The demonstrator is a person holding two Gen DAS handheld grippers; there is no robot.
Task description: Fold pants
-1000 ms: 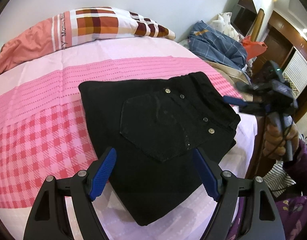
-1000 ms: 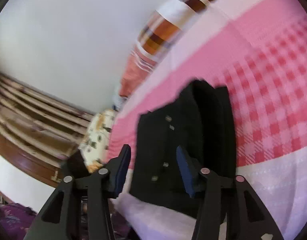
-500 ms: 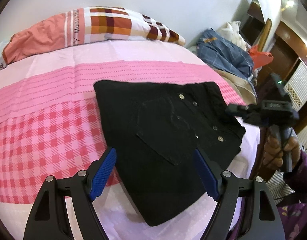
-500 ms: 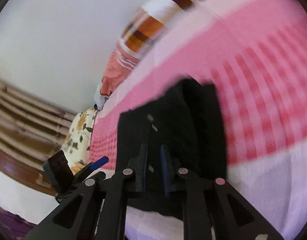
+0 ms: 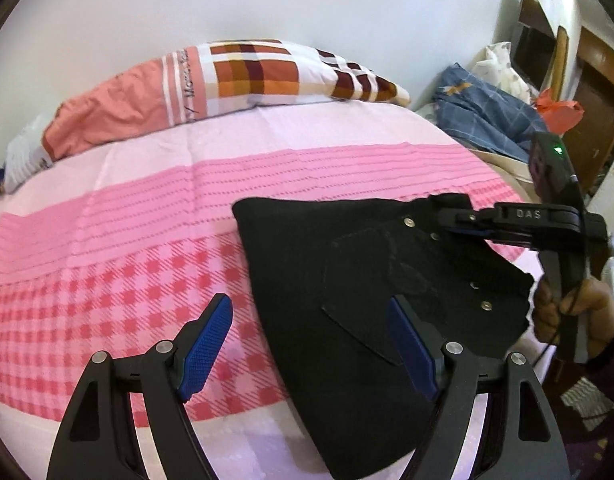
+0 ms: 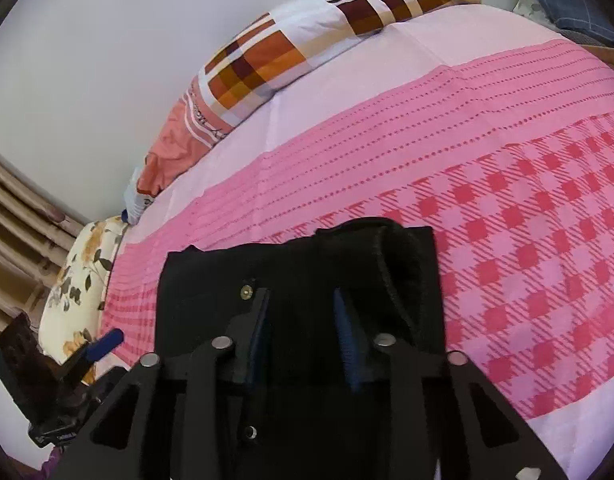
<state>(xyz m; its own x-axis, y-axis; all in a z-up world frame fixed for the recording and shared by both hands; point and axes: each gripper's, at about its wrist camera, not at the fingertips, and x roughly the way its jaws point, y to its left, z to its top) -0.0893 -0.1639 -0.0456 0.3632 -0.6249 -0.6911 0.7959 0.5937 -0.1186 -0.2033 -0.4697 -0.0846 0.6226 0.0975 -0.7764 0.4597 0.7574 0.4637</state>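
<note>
Pink bedsheet (image 5: 155, 216) w/ plaid pillow (image 5: 243, 76) behind black pants (image 5: 347, 280).

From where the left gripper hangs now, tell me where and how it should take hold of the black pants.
Probably grip the near bottom corner of the black pants, coming down from above. The left gripper stands open over that edge, which lies flat on the pink bedspread with room beside it. The right gripper is at the far waistband corner.
</note>
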